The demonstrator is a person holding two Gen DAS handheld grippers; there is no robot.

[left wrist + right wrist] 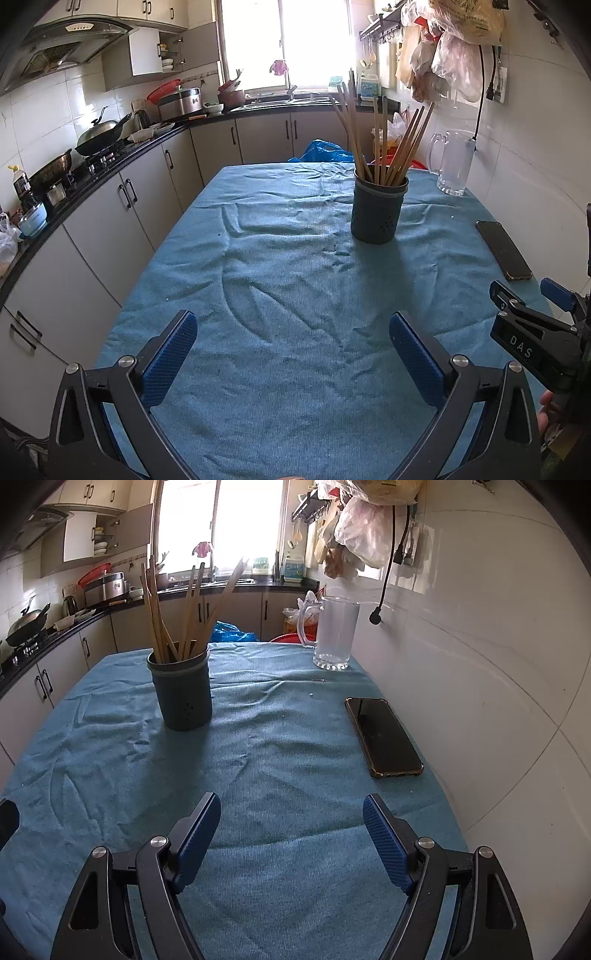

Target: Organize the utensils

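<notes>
On the table (258, 369), chopsticks (380, 144) stand in the holder (376, 214) mid-cloth, both left gripper (291, 354) and right gripper (290, 834) wide open and empty: approach from above, pinch one stick near its top, lift straight.

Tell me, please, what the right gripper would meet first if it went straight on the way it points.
Probably nothing soon: ahead of the open right gripper lies bare blue cloth, between the chopstick holder and the phone. Depth is unclear.
</notes>
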